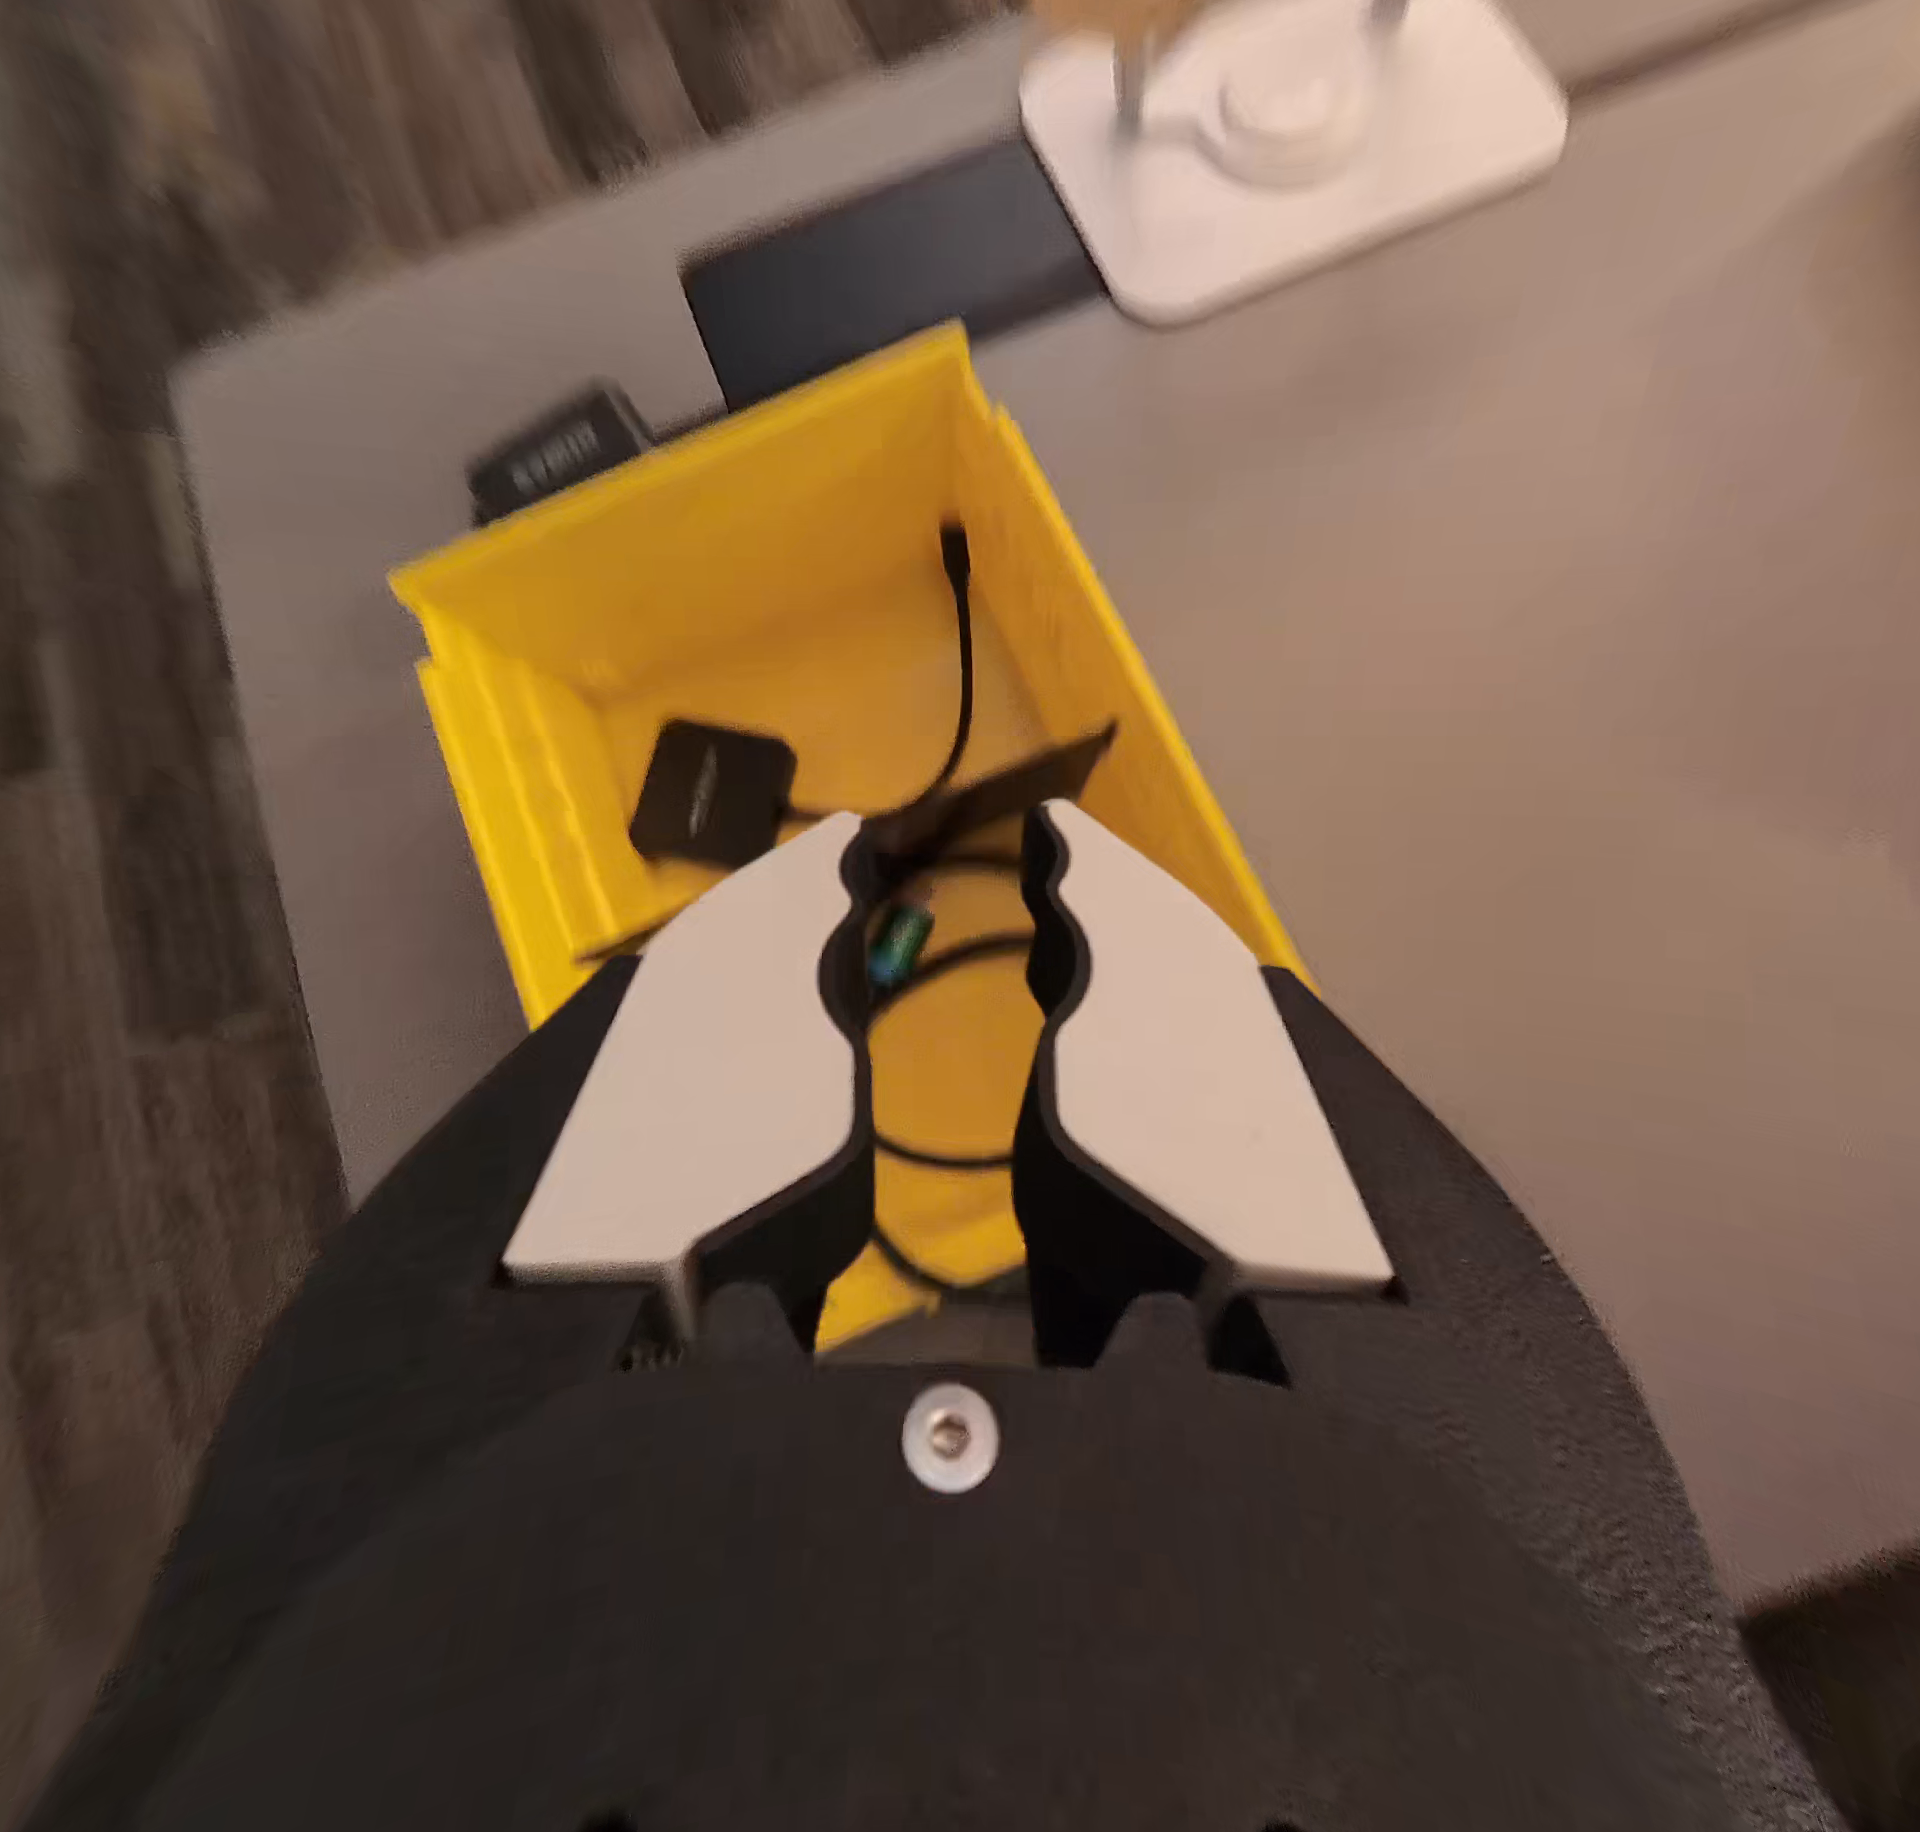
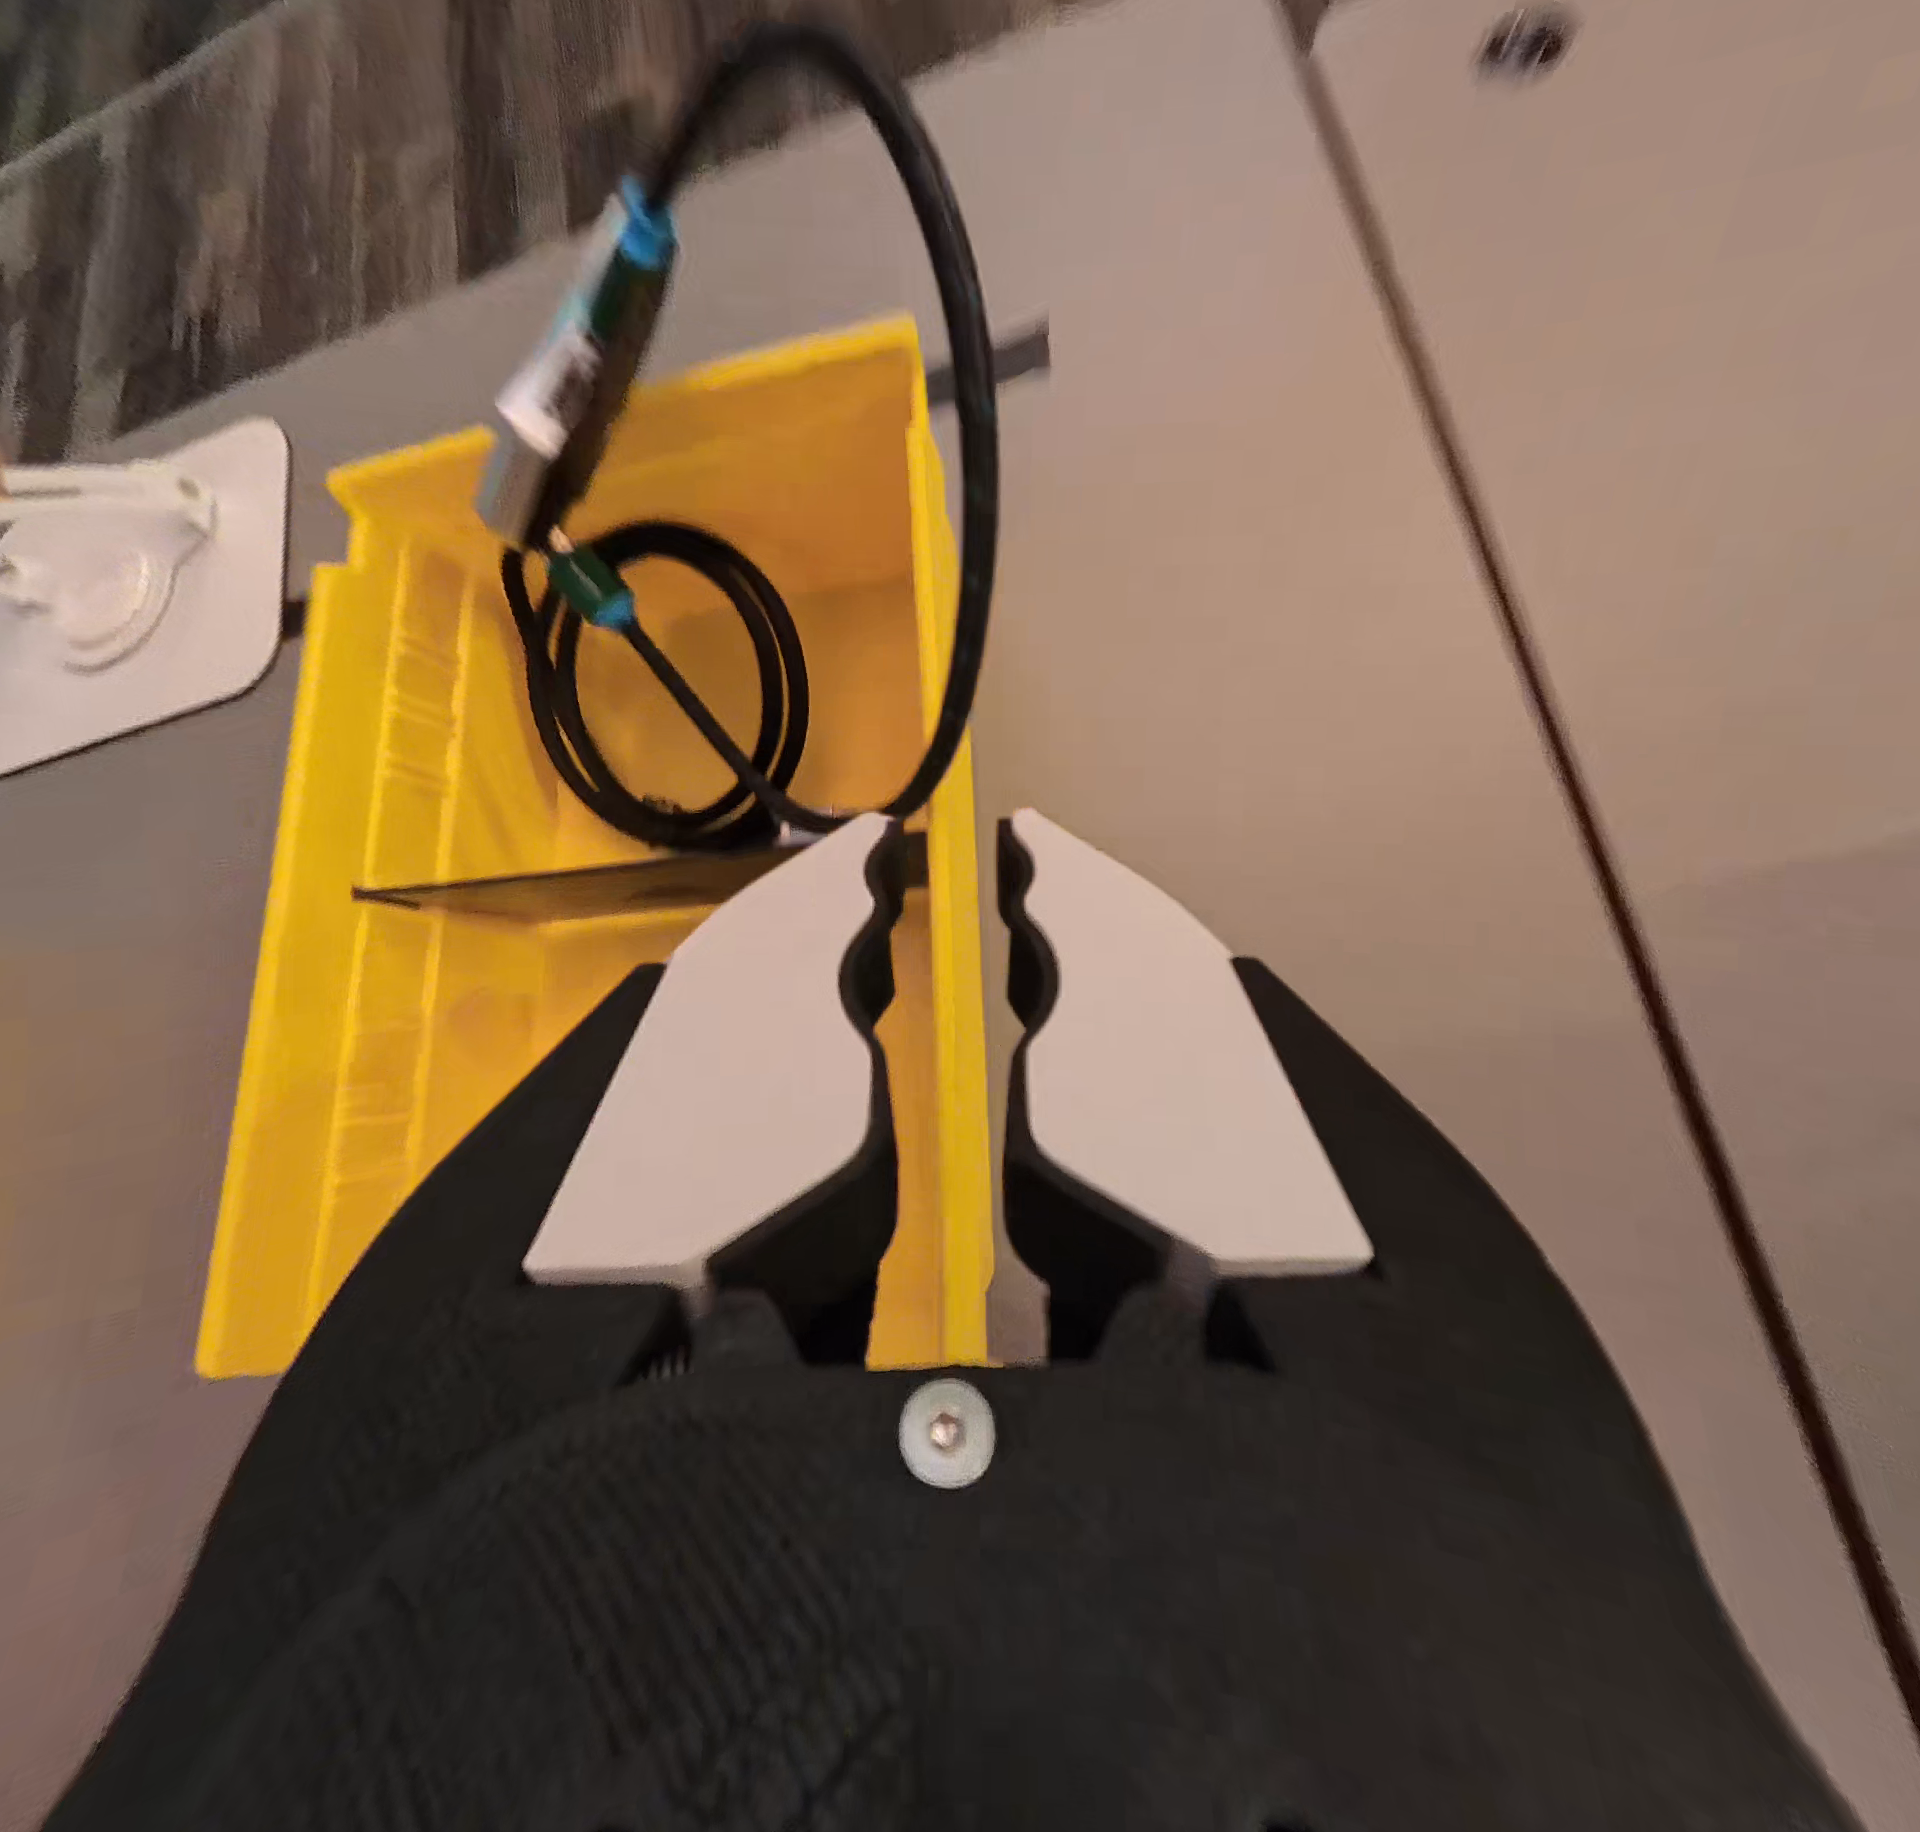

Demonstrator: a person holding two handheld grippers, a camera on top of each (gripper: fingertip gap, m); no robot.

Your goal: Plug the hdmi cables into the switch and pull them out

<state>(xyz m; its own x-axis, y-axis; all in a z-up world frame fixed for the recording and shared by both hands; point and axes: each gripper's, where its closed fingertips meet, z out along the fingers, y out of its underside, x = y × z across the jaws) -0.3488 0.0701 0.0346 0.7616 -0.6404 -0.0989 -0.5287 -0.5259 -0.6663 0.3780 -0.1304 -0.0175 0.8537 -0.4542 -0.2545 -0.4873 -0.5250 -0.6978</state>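
Observation:
A yellow bin (image 1: 727, 577) stands on a grey table. In the left wrist view a small black switch box (image 1: 712, 790) lies in its far compartment, beyond a dark divider (image 1: 1039, 764). A thin black cable with a plug (image 1: 954, 546) leans on the bin wall. My left gripper (image 1: 948, 826) is open and empty above a coiled HDMI cable with a green-ended plug (image 1: 899, 941). In the right wrist view the coil (image 2: 665, 681) lies in the bin (image 2: 343, 951). A second cable arches up, and its silver plug (image 2: 566, 369) hangs over the bin. My right gripper (image 2: 940, 826) is open with nothing between the jaws.
A white stand base (image 1: 1299, 141) sits on the table behind the bin and also shows in the right wrist view (image 2: 135, 587). A dark flat slab (image 1: 883, 276) and a small black box (image 1: 556, 457) lie behind the bin. A seam (image 2: 1558, 639) splits the tabletops. Both views are blurred. Some 75 cm of space lies between my two pairs of fingers.

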